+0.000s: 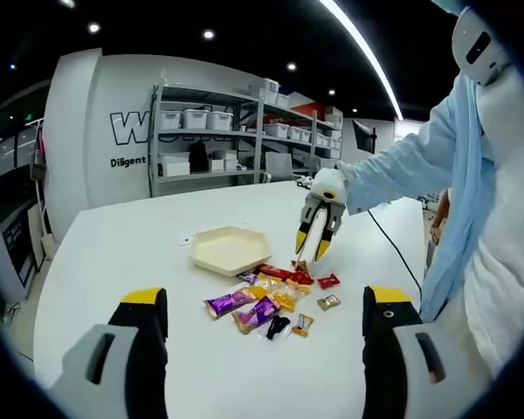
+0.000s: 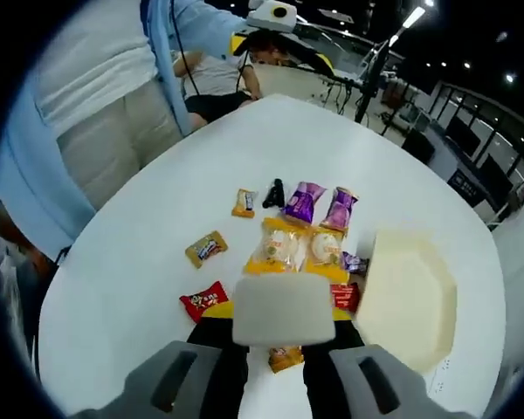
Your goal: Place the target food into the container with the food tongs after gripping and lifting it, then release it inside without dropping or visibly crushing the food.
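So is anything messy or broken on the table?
Nothing looks broken or spilled. The wrapped snacks lie in a loose jumble beside the cream hexagonal dish, which is upright and holds nothing. The right gripper hangs over the pile.

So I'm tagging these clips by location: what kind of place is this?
Probably an office or lab workspace, not a kitchen: metal shelves stacked with storage bins, lettering on the wall, and rows of desks behind the white table.
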{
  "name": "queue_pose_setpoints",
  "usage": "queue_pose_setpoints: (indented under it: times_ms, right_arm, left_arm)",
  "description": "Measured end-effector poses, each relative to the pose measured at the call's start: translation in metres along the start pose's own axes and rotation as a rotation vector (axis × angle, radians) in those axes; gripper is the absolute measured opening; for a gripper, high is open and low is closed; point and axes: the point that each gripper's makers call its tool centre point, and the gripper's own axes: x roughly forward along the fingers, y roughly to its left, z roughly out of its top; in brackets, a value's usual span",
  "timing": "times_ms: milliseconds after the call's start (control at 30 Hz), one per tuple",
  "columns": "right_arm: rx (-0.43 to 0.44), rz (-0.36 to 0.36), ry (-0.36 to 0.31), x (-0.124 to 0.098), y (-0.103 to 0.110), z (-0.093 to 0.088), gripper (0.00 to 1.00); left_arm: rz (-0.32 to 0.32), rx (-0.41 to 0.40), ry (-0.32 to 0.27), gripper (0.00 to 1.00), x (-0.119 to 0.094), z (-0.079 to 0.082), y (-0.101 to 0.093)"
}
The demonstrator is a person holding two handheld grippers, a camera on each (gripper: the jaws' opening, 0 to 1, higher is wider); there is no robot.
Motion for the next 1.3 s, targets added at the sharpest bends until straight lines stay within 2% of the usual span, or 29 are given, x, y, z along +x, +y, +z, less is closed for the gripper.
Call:
queue_pose_setpoints:
  times_ms: [167, 433, 600, 800, 900, 933, 1000, 1100, 1133, 1167, 1300]
  right_arm:
    - [-0.037, 0.034, 0.009, 0.0, -0.002, 0.001, 0.16]
    - [-0.038, 0.08, 0.003, -0.001, 0.004, 0.003, 0.17]
    - [-0.078, 0.089, 0.032, 0.003, 0.005, -0.001, 0.17]
    - [-0.086, 0.102, 0.032, 0.006, 0.005, -0.005, 0.17]
    - [-0.086, 0.106, 0.03, 0.011, 0.008, -0.012, 0.18]
    - [-0.056, 0.098, -0.001, 0.011, 0.008, -0.007, 0.18]
    - [-0.04, 0.089, 0.006, 0.009, 0.006, -0.011, 0.18]
    - [0.147, 0.032, 0.0, 0.009, 0.003, -0.014, 0.16]
    - [0.135, 0.03, -0.01, 0.009, 0.003, -0.012, 0.16]
    - [0.154, -0.005, -0.033, 0.009, 0.002, -0.011, 0.16]
    - [0.312, -0.098, -0.049, 0.005, -0.002, -0.015, 0.16]
  left_arm:
    - [0.013, -0.004, -0.001, 0.89, -0.002, 0.0, 0.0]
    - [0.028, -0.008, -0.002, 0.89, -0.005, 0.0, -0.001]
    - [0.03, -0.012, -0.002, 0.88, -0.005, 0.0, -0.003]
    - [0.035, -0.016, 0.005, 0.88, -0.006, -0.001, -0.005]
    - [0.039, -0.018, 0.007, 0.87, -0.007, -0.001, -0.005]
    - [0.039, -0.018, 0.007, 0.87, -0.007, -0.001, -0.005]
    - [0.038, -0.019, 0.007, 0.87, -0.007, -0.001, -0.005]
    - [0.036, -0.019, 0.005, 0.87, -0.005, 0.0, -0.006]
    - [0.035, -0.017, 0.003, 0.87, -0.004, 0.001, -0.006]
    - [0.032, -0.017, -0.004, 0.87, -0.003, 0.003, -0.007]
    - [0.019, -0.012, -0.012, 0.87, -0.001, 0.005, -0.009]
